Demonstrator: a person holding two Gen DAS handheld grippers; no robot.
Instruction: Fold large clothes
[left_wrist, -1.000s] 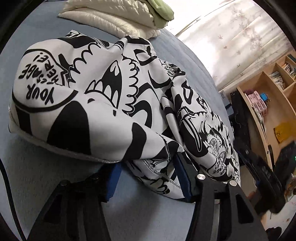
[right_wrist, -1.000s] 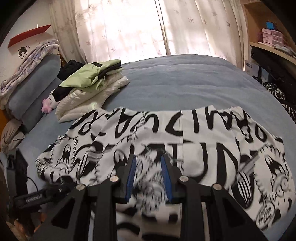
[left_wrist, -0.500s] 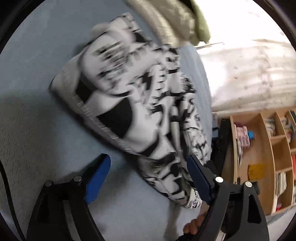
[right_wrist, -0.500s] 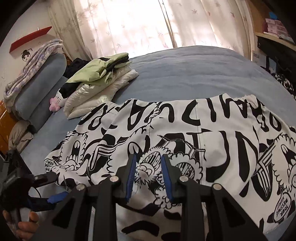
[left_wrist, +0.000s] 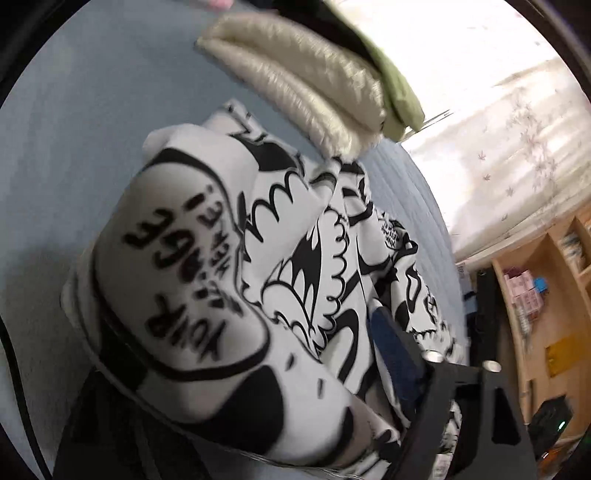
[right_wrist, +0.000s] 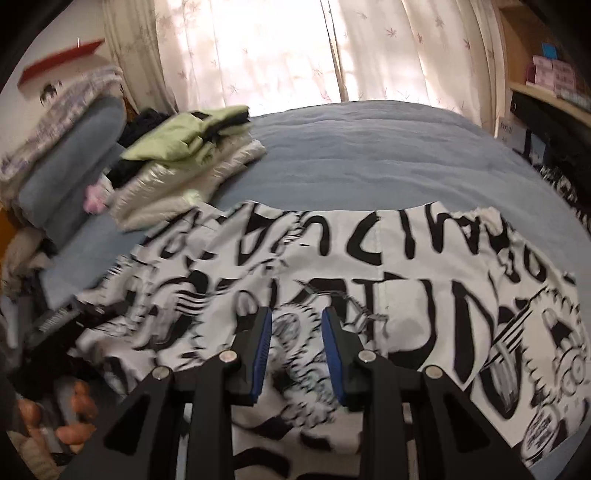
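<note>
The left gripper (left_wrist: 258, 369), jaws just closing around a bunched garment (left_wrist: 207, 280) end, readied a fold, while the right gripper (right_wrist: 295, 354) was clamped on its middle.

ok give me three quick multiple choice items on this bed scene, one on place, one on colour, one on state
1. Where does the folded pale-green garment lie?
A. on the cream quilted stack
B. on the wooden shelf
C. under the printed garment

2. What colour are the pads on the right gripper fingers?
A. red
B. blue
C. yellow

3. How does the black-and-white cartoon-print garment lie in the right wrist view?
A. hung on the curtain
B. rolled into a ball
C. spread across the blue-grey bedcover

Answers: 1 A, it tops the cream quilted stack; 2 B, both pads show blue; 3 C, it lies wide across the bed.
</note>
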